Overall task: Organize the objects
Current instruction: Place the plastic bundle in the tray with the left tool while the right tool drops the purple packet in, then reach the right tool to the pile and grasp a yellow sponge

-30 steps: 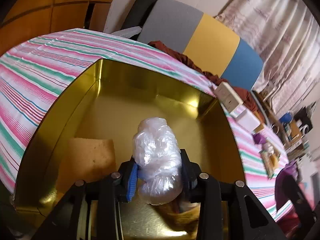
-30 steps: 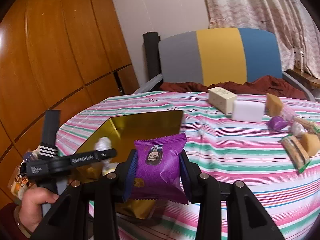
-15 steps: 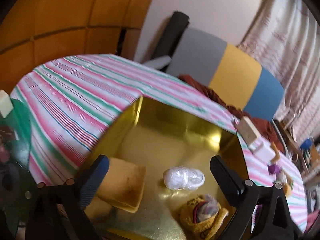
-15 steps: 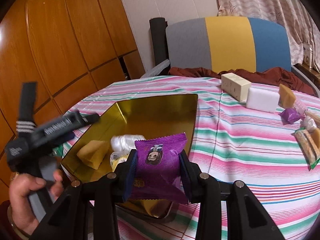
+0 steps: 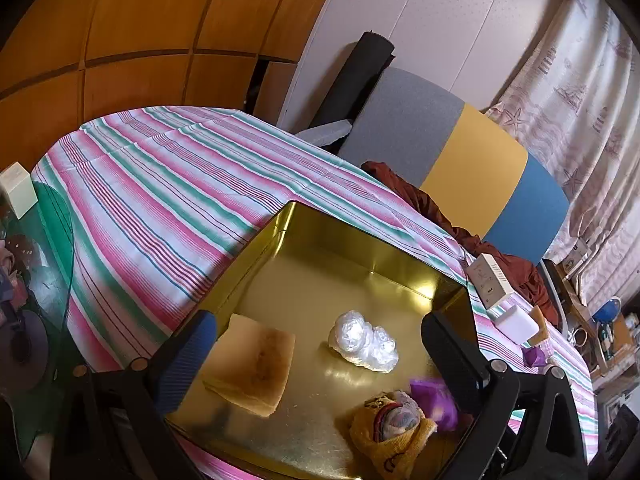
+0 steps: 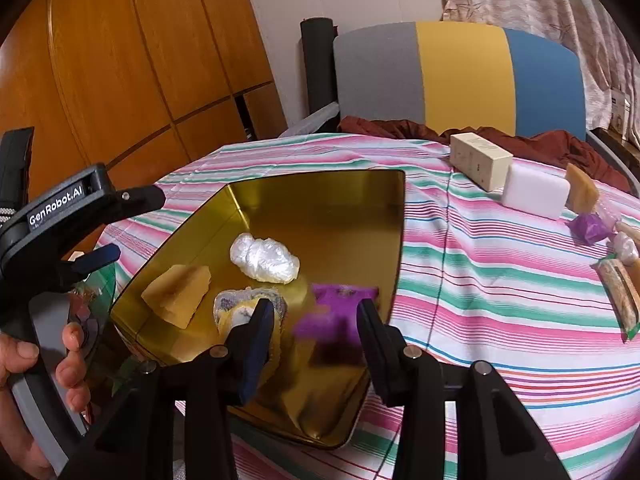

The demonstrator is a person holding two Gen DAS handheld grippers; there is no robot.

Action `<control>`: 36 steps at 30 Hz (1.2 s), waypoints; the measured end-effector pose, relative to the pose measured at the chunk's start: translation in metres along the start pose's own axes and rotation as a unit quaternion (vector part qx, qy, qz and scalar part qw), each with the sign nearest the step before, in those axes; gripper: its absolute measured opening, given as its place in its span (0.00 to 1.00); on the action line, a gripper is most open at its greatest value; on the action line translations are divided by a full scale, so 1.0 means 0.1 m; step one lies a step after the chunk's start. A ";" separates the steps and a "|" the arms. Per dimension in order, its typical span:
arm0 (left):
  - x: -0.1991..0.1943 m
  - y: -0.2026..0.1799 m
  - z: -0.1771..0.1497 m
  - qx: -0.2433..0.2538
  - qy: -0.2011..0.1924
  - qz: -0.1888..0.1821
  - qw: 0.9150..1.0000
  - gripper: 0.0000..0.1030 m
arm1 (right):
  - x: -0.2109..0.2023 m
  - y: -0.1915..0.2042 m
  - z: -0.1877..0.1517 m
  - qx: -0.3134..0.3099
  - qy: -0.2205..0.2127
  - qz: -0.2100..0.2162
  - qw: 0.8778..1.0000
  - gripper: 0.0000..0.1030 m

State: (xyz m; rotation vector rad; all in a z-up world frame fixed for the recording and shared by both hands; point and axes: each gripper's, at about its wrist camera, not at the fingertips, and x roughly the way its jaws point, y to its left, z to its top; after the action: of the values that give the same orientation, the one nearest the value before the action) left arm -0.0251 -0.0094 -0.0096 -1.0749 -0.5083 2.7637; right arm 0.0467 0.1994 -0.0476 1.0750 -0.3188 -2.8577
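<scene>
A gold tin [image 6: 320, 200] sits on the striped tablecloth. In it lie a white plastic-wrapped bundle [image 6: 264, 258], a yellow wedge [image 6: 178, 296] and a yellow packet [image 6: 248, 308]. My right gripper [image 6: 315, 308] hovers over the tin's near corner with its jaws opening. A blurred purple packet [image 6: 334, 312] drops between them, free of the pads. In the left wrist view, my left gripper [image 5: 318, 320] stands wide open above the tin [image 5: 248, 264]. The bundle [image 5: 362, 342] lies loose below it, with the purple packet [image 5: 434, 400] at the lower right.
On the cloth right of the tin lie a cream box [image 6: 480, 160], a white block [image 6: 536, 192], a purple sweet [image 6: 590, 228] and a biscuit pack [image 6: 618, 292]. A grey, yellow and blue chair [image 6: 460, 76] stands behind. A person's hand [image 6: 24, 360] holds the left gripper.
My left gripper let go of the white bundle, which now lies in the tin, and drew up and back. My right gripper came over the tin and the purple packet has slipped from its pads.
</scene>
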 end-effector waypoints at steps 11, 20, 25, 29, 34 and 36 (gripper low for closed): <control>0.02 -0.16 -0.09 0.015 0.017 -0.011 1.000 1.00 | -0.22 -0.24 0.04 0.041 -0.033 -0.010 0.999 0.43; 0.06 -0.39 -0.22 0.046 0.036 -0.020 0.998 1.00 | -0.30 -0.42 0.02 0.063 -0.041 -0.020 0.997 0.43; 0.04 -0.56 -0.29 0.067 0.047 -0.037 0.996 1.00 | -0.33 -0.59 0.00 0.079 -0.041 -0.032 0.996 0.43; 0.01 -0.76 -0.38 0.093 0.057 -0.056 0.992 1.00 | -0.33 -0.78 -0.03 0.089 -0.032 -0.049 0.994 0.43; 0.01 -1.03 -0.53 0.125 0.074 -0.079 0.986 1.00 | -0.38 -1.14 -0.10 0.104 -0.023 -0.092 0.990 0.43; 0.01 -1.16 -0.61 0.139 0.083 -0.087 0.983 1.00 | -0.41 -1.31 -0.14 0.116 -0.021 -0.107 0.987 0.43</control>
State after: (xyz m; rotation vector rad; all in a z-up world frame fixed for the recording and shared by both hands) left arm 0.0152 0.1147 -0.0108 -1.1189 -0.1787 2.4735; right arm 0.0877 0.3309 -0.0605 1.1531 -0.5847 -3.0967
